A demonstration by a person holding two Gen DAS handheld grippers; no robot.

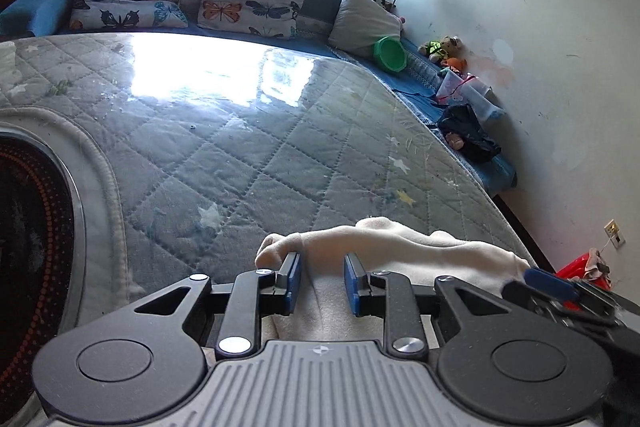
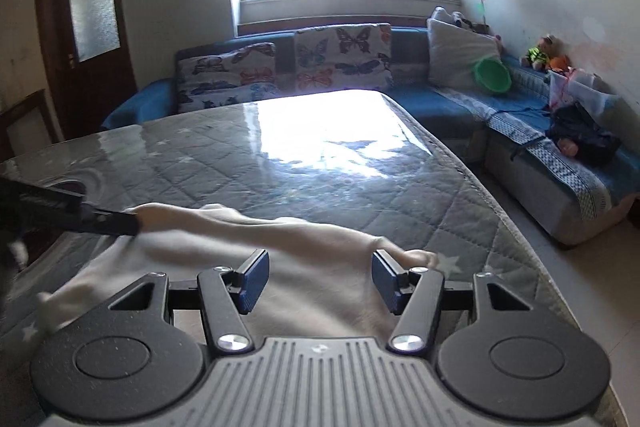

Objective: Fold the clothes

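Quilted grey table cover (image 2: 360,163) under glossy sheeting fills both views. A cream garment (image 2: 320,291) lies bunched at the cover's 6 o'clock edge, beneath both tools. Right gripper (image 2: 320,283) stands released, blue pads apart, cloth below them ungripped. Left gripper (image 1: 322,285) is narrower, cloth between its pads; whether it grasps cannot be told.

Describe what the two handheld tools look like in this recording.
Both match: the left tool and right tool have matte black linkage arms with silver pivot screws, flat blue finger pads, two round black discs, and a grey ribbed centre plate with a small crosshair mark. No cables, sleeves or hands show.
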